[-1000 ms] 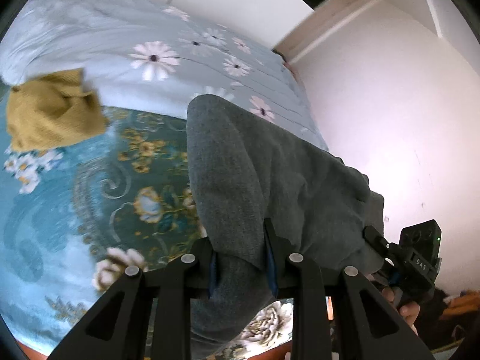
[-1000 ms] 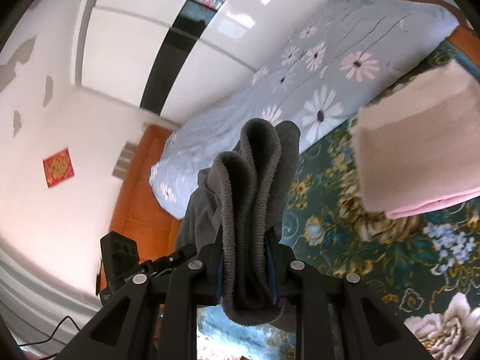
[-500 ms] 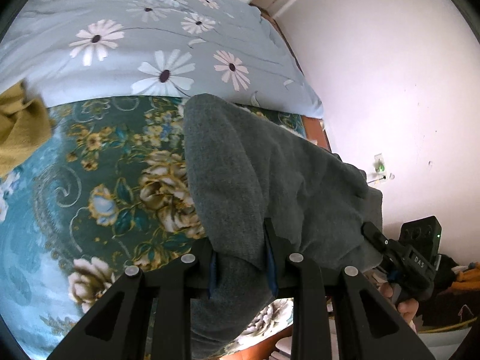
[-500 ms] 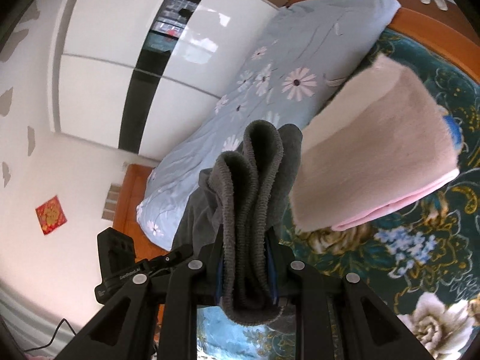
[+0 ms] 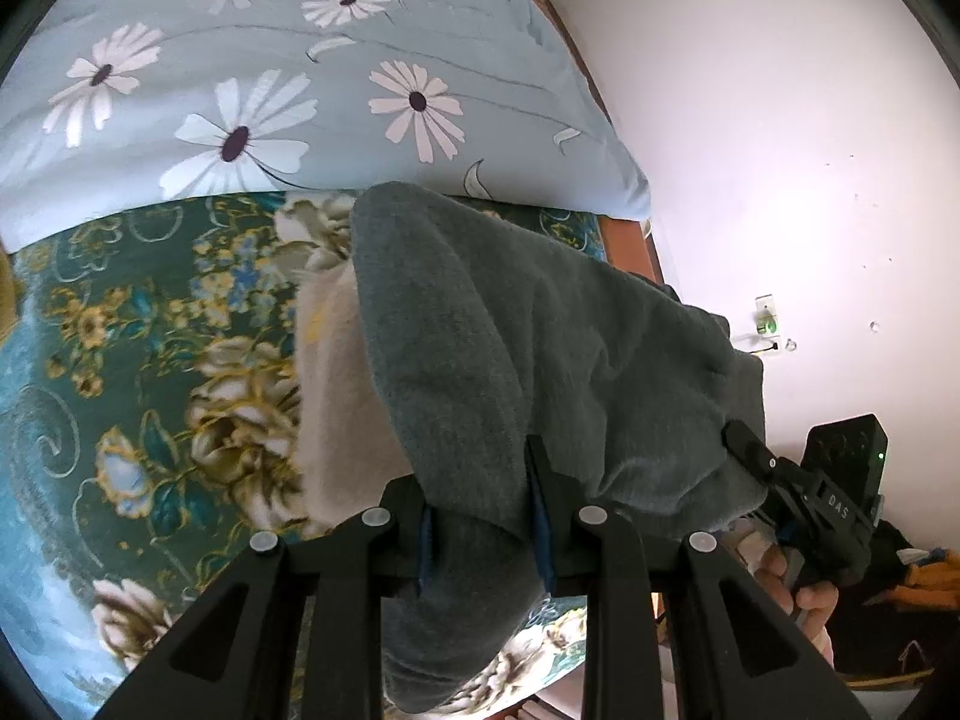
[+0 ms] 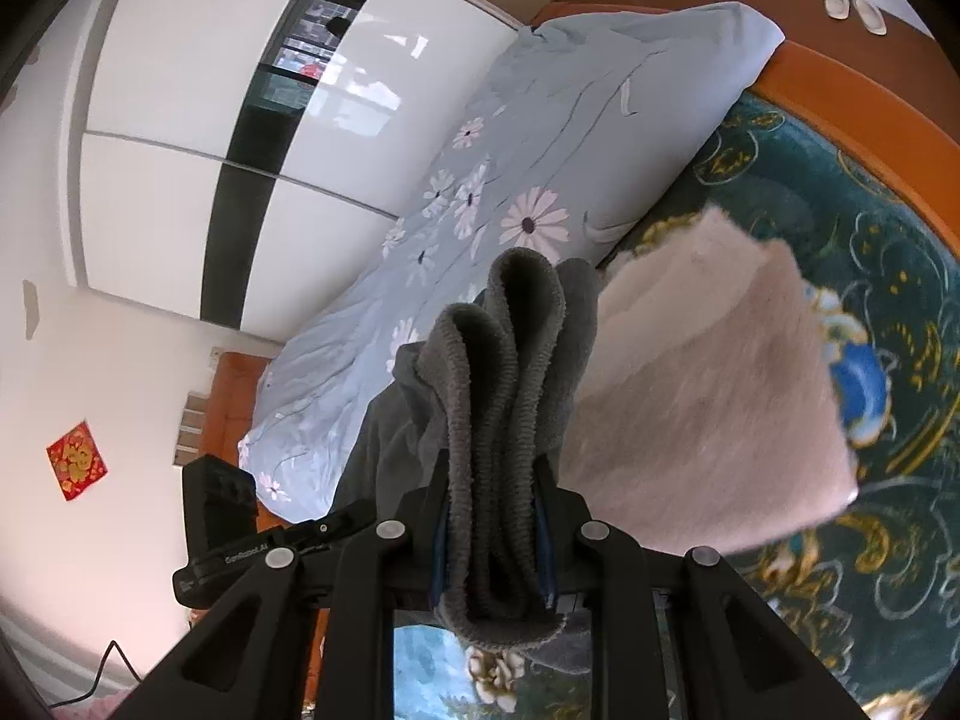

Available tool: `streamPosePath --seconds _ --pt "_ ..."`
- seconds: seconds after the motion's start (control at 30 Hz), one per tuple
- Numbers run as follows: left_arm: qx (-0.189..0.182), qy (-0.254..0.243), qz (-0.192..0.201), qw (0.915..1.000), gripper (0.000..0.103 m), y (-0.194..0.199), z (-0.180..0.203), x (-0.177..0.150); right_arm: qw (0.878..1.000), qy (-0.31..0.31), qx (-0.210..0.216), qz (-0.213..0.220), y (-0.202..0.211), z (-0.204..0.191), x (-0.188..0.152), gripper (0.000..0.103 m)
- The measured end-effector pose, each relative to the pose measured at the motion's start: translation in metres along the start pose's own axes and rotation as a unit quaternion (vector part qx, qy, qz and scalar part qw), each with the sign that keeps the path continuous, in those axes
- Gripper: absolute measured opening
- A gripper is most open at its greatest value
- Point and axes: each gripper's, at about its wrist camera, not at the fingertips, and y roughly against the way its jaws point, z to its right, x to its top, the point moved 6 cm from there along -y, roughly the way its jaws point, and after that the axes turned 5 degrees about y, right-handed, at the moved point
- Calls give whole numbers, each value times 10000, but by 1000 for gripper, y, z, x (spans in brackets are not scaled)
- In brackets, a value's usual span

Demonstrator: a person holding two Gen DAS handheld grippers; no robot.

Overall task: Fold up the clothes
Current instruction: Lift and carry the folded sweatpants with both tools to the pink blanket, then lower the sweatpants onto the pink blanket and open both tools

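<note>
Carrying grey garment [image 5: 540, 360] slung between left gripper [image 5: 483, 531] and right gripper [image 6: 492, 546], fingers of both clamped on bunched cloth, above folded pink towel [image 6: 708, 420] on bed [image 6: 870, 570]; next, lower squarely onto it.

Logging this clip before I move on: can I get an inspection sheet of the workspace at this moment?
Surface: bed with green floral bedspread.
Job's things: grey garment, bunched and held up between both grippers; folded beige garment lying on the bedspread.
Clutter: nothing seen.
Grippers: left gripper and right gripper both shut on the grey garment.
Cables: dark cable by the wall.
Surroundings: daisy-print duvet, white wardrobe, wall socket.
</note>
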Motion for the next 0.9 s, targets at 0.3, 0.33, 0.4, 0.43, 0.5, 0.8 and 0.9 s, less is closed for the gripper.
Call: streamPosePath --seconds 0.3,0.33,0.4,0.43,0.5,0.8,0.9 --pt "69 111 -270 9995 27 -62 -2 24 9991 -191 -330 -166 -26 54 27 24" --pt "105 185 -313 9993 27 -70 -8 26 9989 -228 -371 -184 -28 62 27 24" --pt "181 262 -297 9991 27 -79 -18 27 9975 -382 -538 -253 -36 80 23 24" --pt "134 309 -285 9990 27 -82 -23 27 9970 -459 -568 -252 -38 87 21 24" --pt "66 366 -278 9989 28 -86 -29 28 9964 -615 -544 -211 -42 100 17 24" --pt "155 279 -327 9990 31 -96 -36 32 9938 -914 -616 -137 -56 119 17 27" --pt "121 366 -333 9987 34 -88 -35 33 9948 -749 -656 -198 -54 110 19 30"
